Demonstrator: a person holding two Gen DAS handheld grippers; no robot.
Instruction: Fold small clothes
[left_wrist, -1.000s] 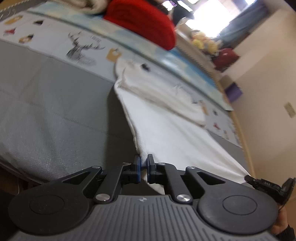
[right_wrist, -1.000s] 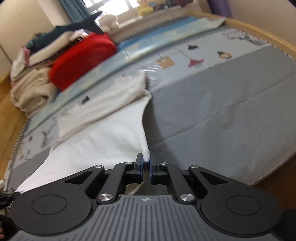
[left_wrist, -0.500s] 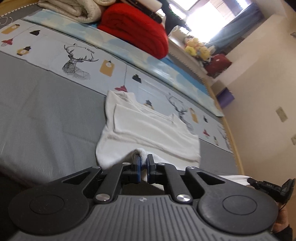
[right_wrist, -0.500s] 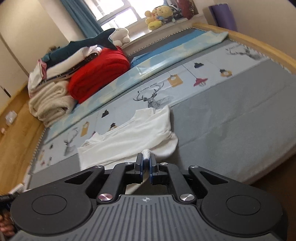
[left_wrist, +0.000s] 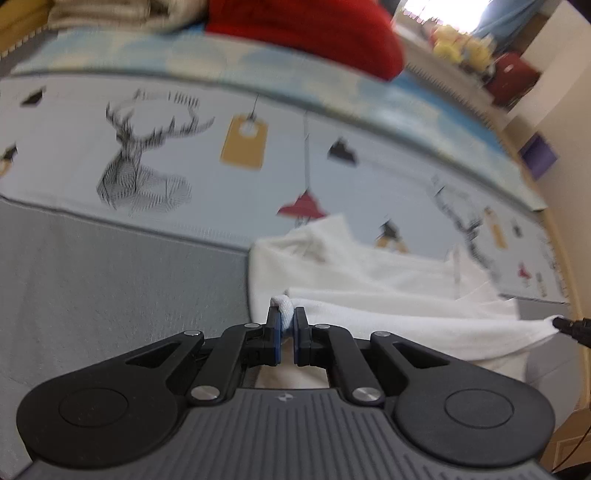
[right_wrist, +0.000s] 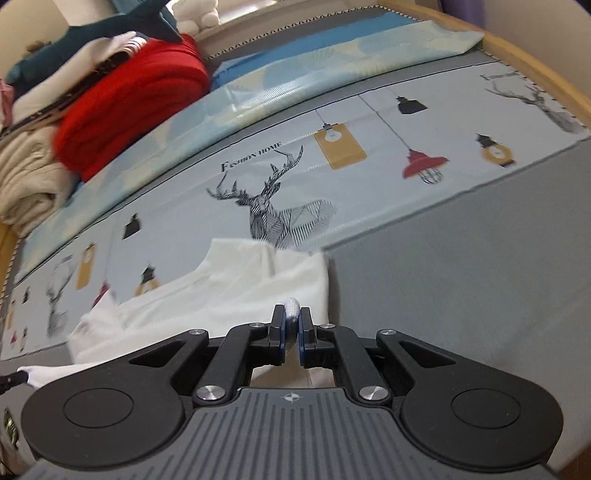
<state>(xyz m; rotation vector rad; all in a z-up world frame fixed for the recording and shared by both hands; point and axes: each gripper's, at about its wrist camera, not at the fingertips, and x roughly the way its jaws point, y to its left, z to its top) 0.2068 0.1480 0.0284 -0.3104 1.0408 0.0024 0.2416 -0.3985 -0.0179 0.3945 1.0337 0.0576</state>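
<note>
A small white garment (left_wrist: 373, 280) lies on the grey mat, its far part on the printed deer strip. My left gripper (left_wrist: 285, 319) is shut on one corner of its near edge. My right gripper (right_wrist: 291, 317) is shut on the other corner of the garment (right_wrist: 221, 299). The held edge is carried over the part that lies flat. The right gripper's tip (left_wrist: 570, 326) shows at the right of the left wrist view, pulling the edge taut. The left gripper's tip (right_wrist: 11, 378) shows at the left edge of the right wrist view.
A red folded blanket (right_wrist: 129, 110) and a beige one (right_wrist: 26, 184) are stacked at the back, with a shark plush (right_wrist: 110, 26) on top. The printed deer strip (right_wrist: 280, 192) runs across the mat. A wooden rim (right_wrist: 535, 62) borders the far right.
Both grippers have carried the garment's near edge forward over the rest of it. The garment went from stretched out long to doubled over, and the cameras came closer to the deer strip.
</note>
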